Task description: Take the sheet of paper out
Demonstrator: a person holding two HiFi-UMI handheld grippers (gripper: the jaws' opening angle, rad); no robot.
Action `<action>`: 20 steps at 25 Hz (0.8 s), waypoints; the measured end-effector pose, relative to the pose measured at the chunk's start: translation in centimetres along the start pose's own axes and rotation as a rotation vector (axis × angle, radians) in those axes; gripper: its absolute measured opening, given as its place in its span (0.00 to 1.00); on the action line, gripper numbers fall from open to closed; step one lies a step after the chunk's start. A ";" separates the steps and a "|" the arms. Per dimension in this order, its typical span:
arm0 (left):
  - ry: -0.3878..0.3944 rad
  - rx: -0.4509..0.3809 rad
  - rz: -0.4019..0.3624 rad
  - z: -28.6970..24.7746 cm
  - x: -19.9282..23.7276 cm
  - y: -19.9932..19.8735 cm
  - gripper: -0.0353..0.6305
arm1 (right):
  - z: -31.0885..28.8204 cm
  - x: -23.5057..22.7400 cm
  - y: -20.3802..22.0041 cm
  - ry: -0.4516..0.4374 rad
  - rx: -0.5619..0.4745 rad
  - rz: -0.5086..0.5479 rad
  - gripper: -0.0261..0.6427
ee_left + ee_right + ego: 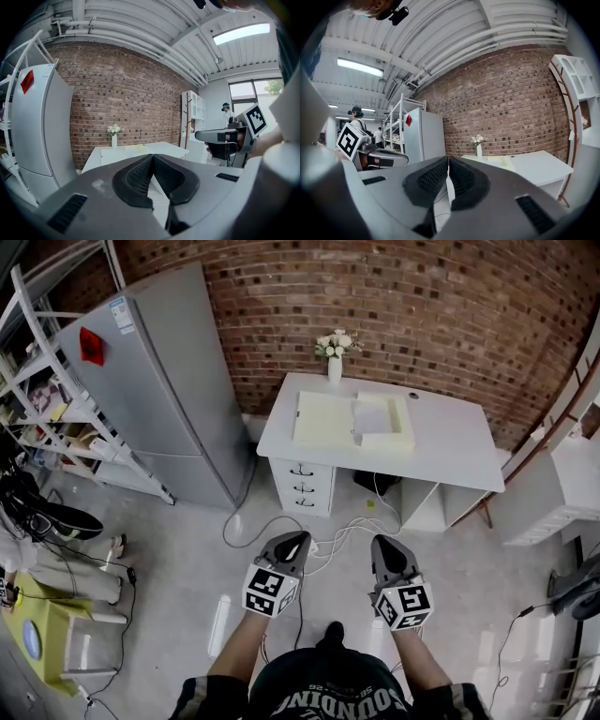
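A white sheet of paper (371, 416) lies inside an open pale yellow folder (322, 418) on the white desk (450, 454) by the brick wall. Both grippers are held over the floor, well short of the desk. My left gripper (299, 537) is shut with nothing in it, its jaws meeting tip to tip (153, 156). My right gripper (382, 541) is also shut and empty (448, 159). Each gripper view shows the desk far ahead, with the folder (500, 162) on it.
A vase of white flowers (335, 364) stands at the desk's back edge. The desk has drawers (302, 486) on its left side. A grey fridge (155, 390) and a white shelf rack (42, 381) stand to the left. Cables (330, 534) trail over the floor before the desk.
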State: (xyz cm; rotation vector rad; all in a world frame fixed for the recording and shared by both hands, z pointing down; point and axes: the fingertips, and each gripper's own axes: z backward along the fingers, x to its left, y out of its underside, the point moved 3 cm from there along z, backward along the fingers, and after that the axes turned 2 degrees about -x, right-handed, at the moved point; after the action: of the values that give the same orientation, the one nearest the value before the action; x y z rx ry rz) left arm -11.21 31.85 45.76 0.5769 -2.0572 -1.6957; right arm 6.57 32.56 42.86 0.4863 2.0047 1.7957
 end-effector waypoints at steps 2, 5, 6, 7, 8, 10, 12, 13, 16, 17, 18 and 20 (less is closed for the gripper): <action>-0.007 0.002 0.004 -1.2 -0.1 -0.4 0.07 | -0.4 -1.1 -0.3 -0.008 0.000 0.000 0.14; -0.015 0.004 0.004 -2.7 -0.6 -0.8 0.07 | -0.7 -2.6 -0.3 -0.021 0.004 0.000 0.14; -0.018 0.005 0.004 -3.1 -0.7 -0.9 0.07 | -0.7 -3.1 -0.3 -0.027 0.009 0.001 0.14; -0.021 0.006 0.005 -3.5 -0.9 -0.9 0.07 | -0.8 -3.5 -0.2 -0.034 0.014 0.004 0.14; -0.024 0.006 0.006 -3.8 -1.0 -1.0 0.07 | -0.8 -3.9 -0.2 -0.042 0.020 0.007 0.14; -0.026 0.008 0.010 -4.3 -1.6 -1.0 0.07 | -0.6 -4.7 -0.1 -0.050 0.029 0.012 0.14; -0.023 0.009 0.012 -4.9 -2.1 -1.0 0.07 | -0.3 -5.4 -0.2 -0.047 0.029 0.010 0.14; -0.022 0.010 0.012 -5.1 -2.2 -1.1 0.07 | -0.3 -5.7 -0.2 -0.046 0.028 0.006 0.14; -0.025 0.014 0.008 -5.6 -2.3 -1.2 0.07 | -0.6 -6.0 0.0 -0.050 0.029 -0.007 0.14; -0.025 0.015 0.007 -5.7 -2.3 -1.2 0.07 | -0.7 -5.9 0.2 -0.054 0.030 -0.009 0.14; -0.027 0.017 0.005 -5.9 -2.2 -1.2 0.07 | -0.8 -5.8 0.3 -0.057 0.030 -0.010 0.14; -0.028 0.018 0.004 -6.3 -2.1 -1.1 0.07 | -1.1 -5.9 0.3 -0.061 0.028 -0.010 0.14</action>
State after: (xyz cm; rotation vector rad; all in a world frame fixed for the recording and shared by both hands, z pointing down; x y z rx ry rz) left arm -5.94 27.70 45.71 0.5570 -2.0938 -1.6936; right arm 11.09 28.64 43.69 0.5315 1.9904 1.7279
